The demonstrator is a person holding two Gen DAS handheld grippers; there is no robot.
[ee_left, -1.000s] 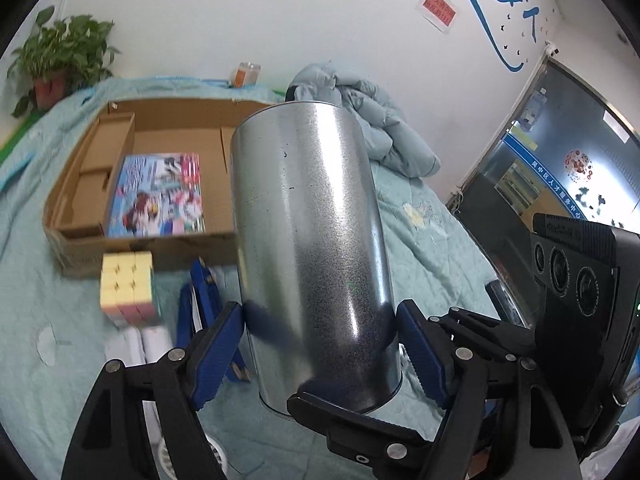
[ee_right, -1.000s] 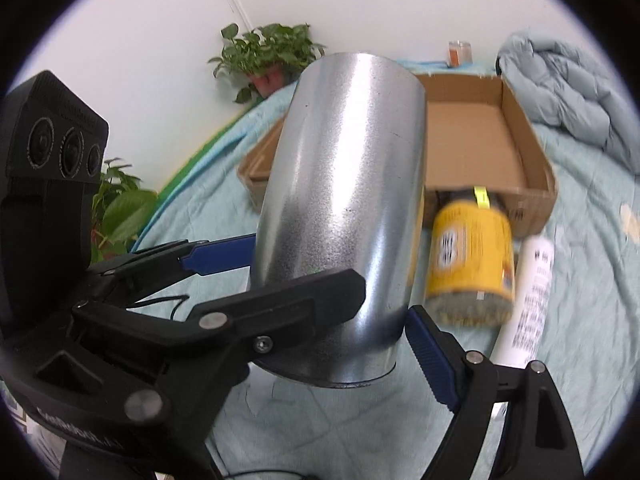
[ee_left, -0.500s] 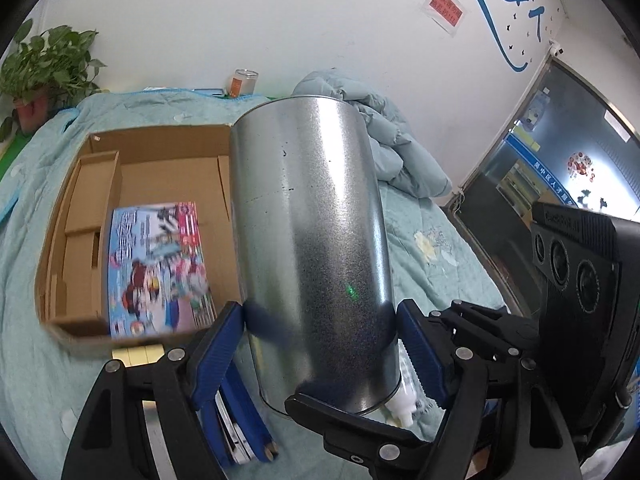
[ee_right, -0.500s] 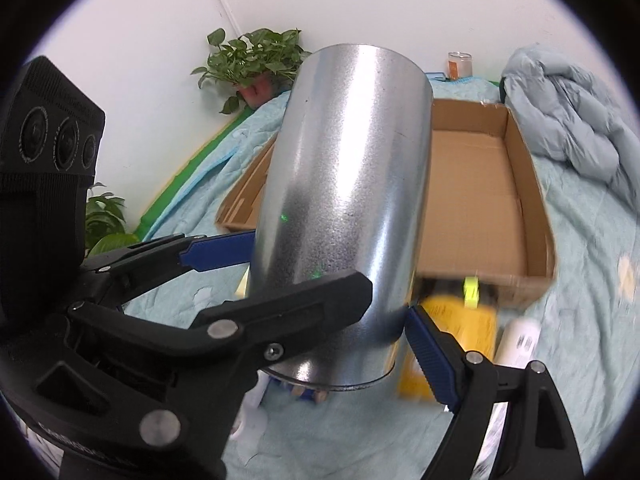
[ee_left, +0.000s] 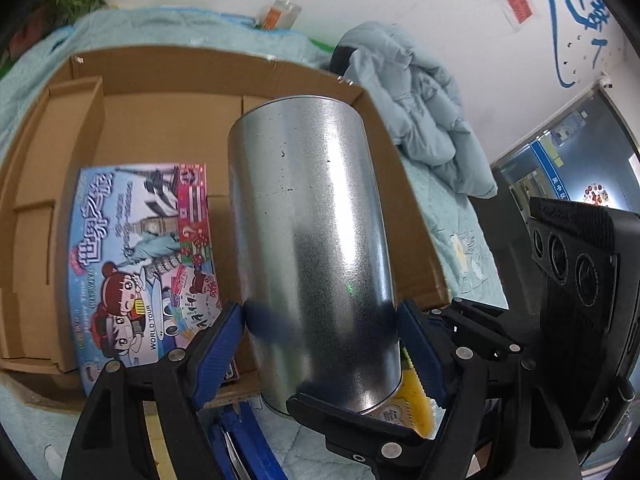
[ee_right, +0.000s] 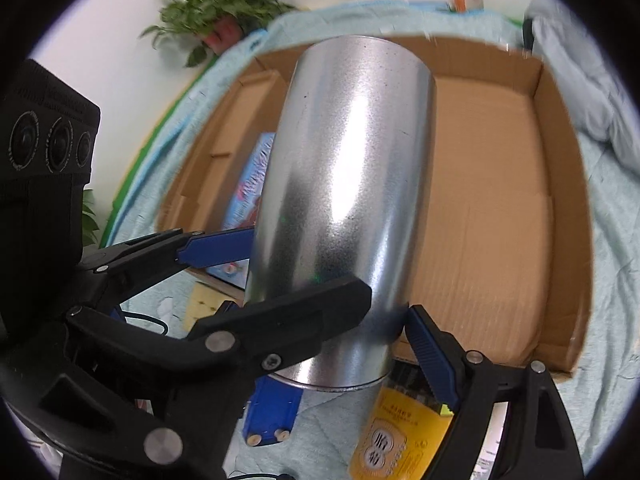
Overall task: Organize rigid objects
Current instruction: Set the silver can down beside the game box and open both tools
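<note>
The bed [ee_left: 460, 208], covered in a pale teal quilt, fills both views, and a crumpled pale blue duvet [ee_left: 420, 120] lies at the upper right of the left wrist view, just past the box's right wall. The cardboard box [ee_right: 560, 208] is shallow and open-topped, with low upright walls on every side. In the right wrist view its right half is bare cardboard floor, wide and unobstructed; a narrow divided strip runs along its left side.

The metal cylinder [ee_left: 316, 248] is a tall, plain galvanised tube with a dull speckled sheen and 1 bright streak of reflection down its length. It sits in the centre of both views, held above the box's near wall, its far end over the box floor.

Both tongs grip it. The left tongs [ee_left: 320, 344] press their blue pads on its lower sides, and the right tongs [ee_right: 332, 280] clamp the same lower end from a crossing angle, 1 blue pad [ee_right: 432, 348] against its right edge.

Inside the box, a colourful board game box [ee_left: 140, 260] lies flat at the left. Outside, below the near wall, a yellow container [ee_right: 400, 428] and a blue item [ee_right: 272, 408] rest on the quilt.
</note>
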